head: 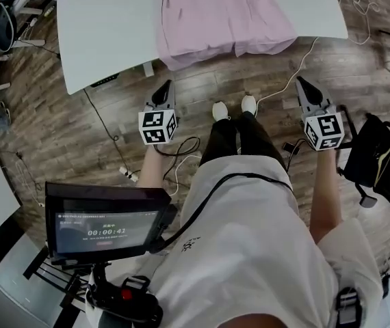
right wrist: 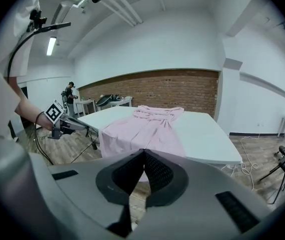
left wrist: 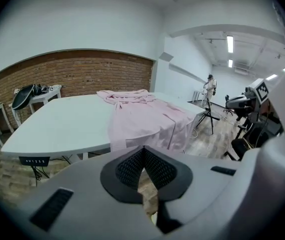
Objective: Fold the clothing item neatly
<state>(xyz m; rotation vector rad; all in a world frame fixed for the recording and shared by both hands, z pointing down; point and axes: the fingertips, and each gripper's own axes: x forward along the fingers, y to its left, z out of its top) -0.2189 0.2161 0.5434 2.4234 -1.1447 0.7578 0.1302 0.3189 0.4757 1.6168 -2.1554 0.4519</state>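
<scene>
Screen (head: 106, 227) on the chest rig sits closest, timer running, then white shoes (head: 235, 108) on the wood floor: the person stands short of the table (head: 106, 26), not up against it. Left gripper (head: 165, 87) and right gripper (head: 303, 84) hang low on either side, both aimed at the table and well apart from the cloth, which reads as a ready stance before a first grab. Both claws are fully closed, pads meeting, nothing between them; each gripper view confirms this. Task item, the pink garment (head: 222, 19), lies lengthwise on the table with its near hem draped over the edge facing the person, probably an easy pinch point. Folding not begun, I'd say. Head view gives the layout and the gap from hands to table, but crops the garment's far end. Left gripper view shows that end bunched up, plus a brick wall (left wrist: 82, 74) behind. Right gripper view shows the left gripper side-on and a second person (right wrist: 71, 91) far back.
</scene>
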